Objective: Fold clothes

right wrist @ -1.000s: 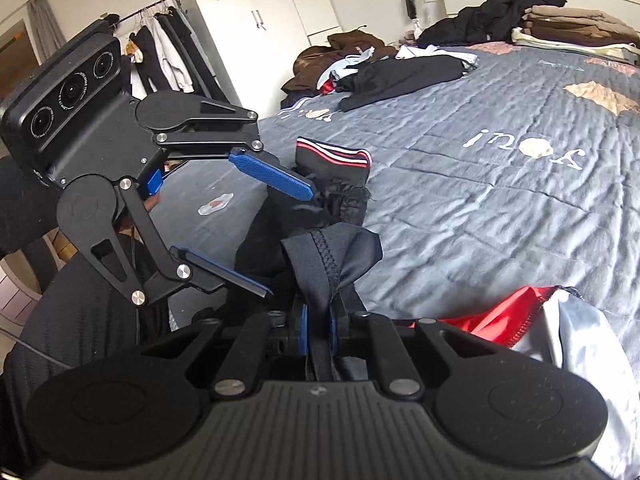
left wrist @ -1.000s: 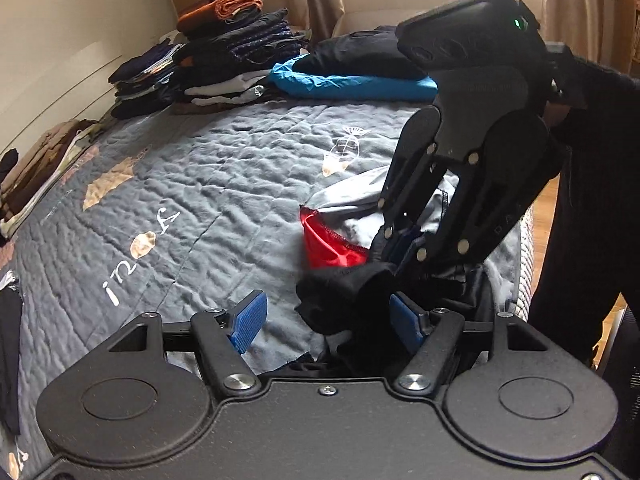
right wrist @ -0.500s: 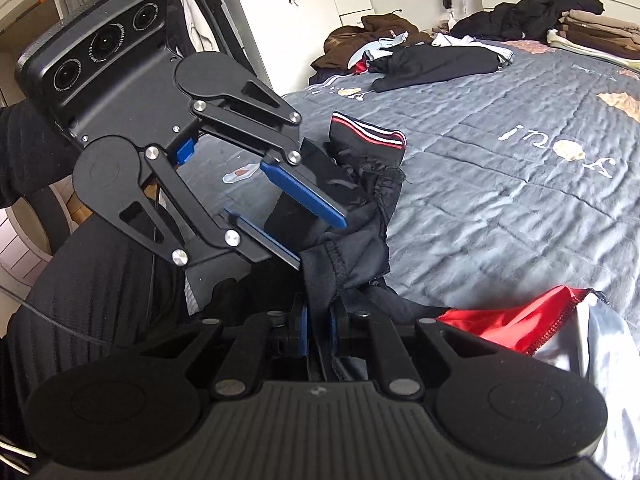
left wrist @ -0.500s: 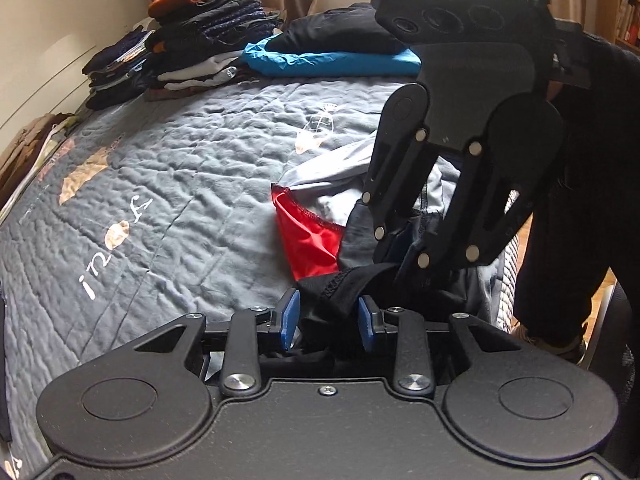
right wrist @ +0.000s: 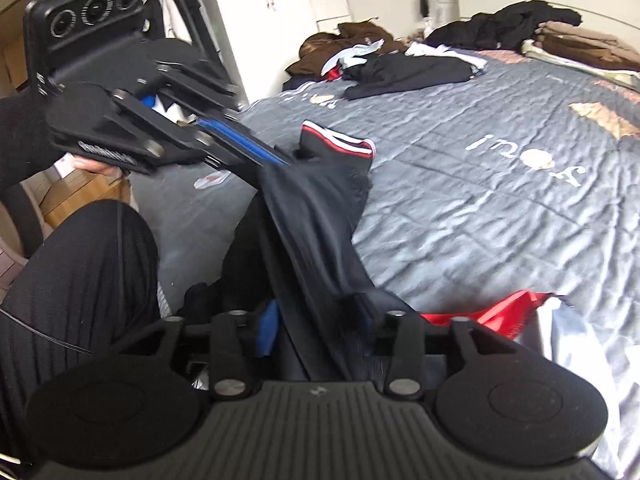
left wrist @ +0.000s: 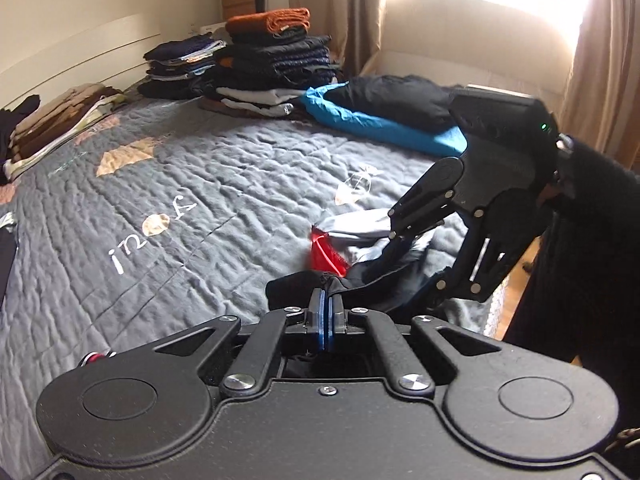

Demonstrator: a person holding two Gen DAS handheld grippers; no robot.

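**Black garment stretched between 2 grippers over grey quilt**

The left gripper (left wrist: 325,307) has its 2 blue pads pressed together on an edge of the black garment (right wrist: 316,240), which runs from those fingertips across to the right gripper (right wrist: 316,328). In the right wrist view the cloth passes through the gap between the right gripper's blue pads, which stand apart on either side of it without pinching. The same view shows the left gripper, blurred, at upper left with the fabric hanging from its closed tips, a hand (right wrist: 94,166) gripping its underside. Just beyond the left fingertips lies a red garment (left wrist: 326,254) under a pale grey one (left wrist: 356,232), both on the grey quilt (left wrist: 200,200). Further ahead of those fingers, folded stacks (left wrist: 276,68) sit against the headboard, a blue item (left wrist: 380,128) beside them. Past the right gripper's fingers, a black waistband with red and white stripes (right wrist: 338,142) rests on the quilt; unfolded clothes (right wrist: 400,68) are heaped at the far edge.
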